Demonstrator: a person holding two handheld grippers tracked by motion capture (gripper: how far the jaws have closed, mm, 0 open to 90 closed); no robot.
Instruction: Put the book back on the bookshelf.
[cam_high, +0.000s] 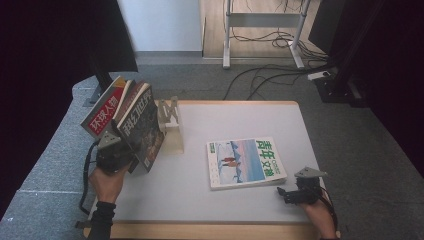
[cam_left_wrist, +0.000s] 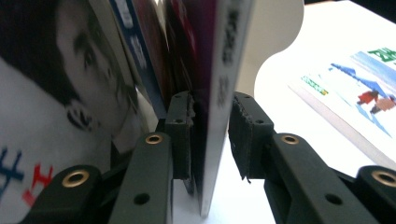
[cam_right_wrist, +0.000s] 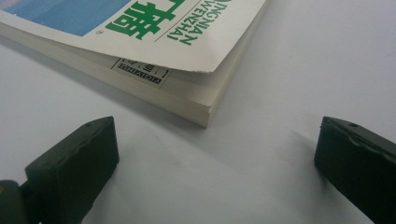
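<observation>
left gripper view | your left gripper (cam_left_wrist: 210, 135) jaws loose around dark magazine (cam_left_wrist: 212, 93) | right gripper (cam_right_wrist: 215, 163) open near blue magazine (cam_right_wrist: 154, 28) | risk: unsupported, it topples left

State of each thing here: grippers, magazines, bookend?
left gripper: open, jaws around the dark magazine, right pad apart from it
right gripper: open, empty
dark magazine: standing, tilted
red magazine: leaning
blue magazine: flat, closed
bookend: upright
</observation>
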